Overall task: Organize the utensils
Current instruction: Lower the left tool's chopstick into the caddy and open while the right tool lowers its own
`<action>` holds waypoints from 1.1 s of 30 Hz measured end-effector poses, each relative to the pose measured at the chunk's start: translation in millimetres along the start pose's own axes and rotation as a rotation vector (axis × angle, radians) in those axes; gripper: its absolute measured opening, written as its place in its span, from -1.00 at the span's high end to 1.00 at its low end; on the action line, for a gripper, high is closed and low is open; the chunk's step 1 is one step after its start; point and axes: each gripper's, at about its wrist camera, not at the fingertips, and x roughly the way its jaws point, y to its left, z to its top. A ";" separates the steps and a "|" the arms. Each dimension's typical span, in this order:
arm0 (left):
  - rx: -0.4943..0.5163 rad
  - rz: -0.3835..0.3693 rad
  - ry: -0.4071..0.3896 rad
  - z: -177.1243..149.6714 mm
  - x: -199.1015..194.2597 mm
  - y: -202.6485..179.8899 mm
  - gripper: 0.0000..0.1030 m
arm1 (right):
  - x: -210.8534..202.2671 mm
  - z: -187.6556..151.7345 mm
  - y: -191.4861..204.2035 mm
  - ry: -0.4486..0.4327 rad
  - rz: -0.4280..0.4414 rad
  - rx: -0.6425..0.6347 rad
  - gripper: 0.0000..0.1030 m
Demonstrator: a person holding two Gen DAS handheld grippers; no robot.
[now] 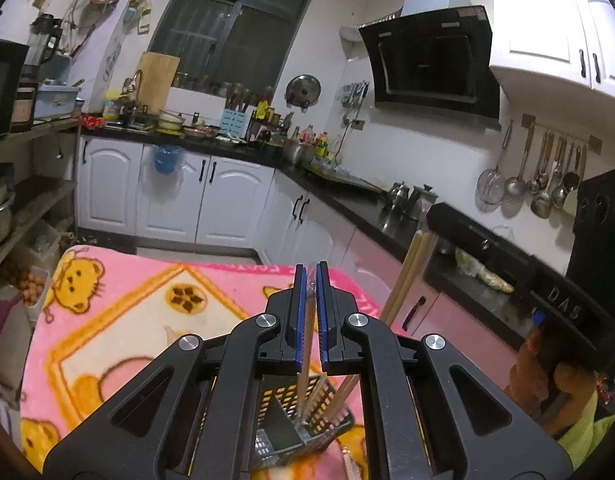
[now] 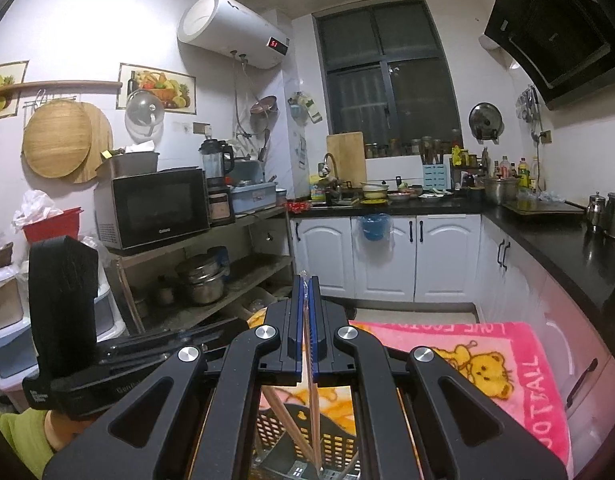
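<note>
In the left wrist view my left gripper (image 1: 311, 270) is shut on a thin wooden chopstick in a clear wrapper (image 1: 307, 344), whose lower end reaches down into a black perforated utensil basket (image 1: 303, 416) on the pink bear blanket (image 1: 119, 320). A pair of wooden chopsticks (image 1: 407, 276) rises at the right, its lower end (image 1: 343, 396) in the basket. In the right wrist view my right gripper (image 2: 306, 280) is shut on a wrapped chopstick (image 2: 312, 412) that points down into the same basket (image 2: 307, 436). Another chopstick (image 2: 285, 416) leans beside it.
The blanket (image 2: 507, 364) covers a small table. Black counters with white cabinets (image 1: 227, 200) run behind and to the right. A shelf with a microwave (image 2: 155, 208) and pots stands at the left. The other gripper's body (image 2: 63, 320) sits close at the left.
</note>
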 end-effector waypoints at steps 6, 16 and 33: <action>-0.008 0.007 0.035 -14.3 10.7 9.0 0.95 | 17.0 -19.5 -6.4 0.052 -0.003 0.028 0.94; -0.046 0.026 0.061 -32.0 13.2 24.9 0.95 | 30.1 -51.5 -15.3 0.113 -0.005 0.086 0.94; -0.088 0.032 0.102 -52.0 16.1 32.0 0.95 | 22.1 -76.1 -27.6 0.149 -0.052 0.094 0.93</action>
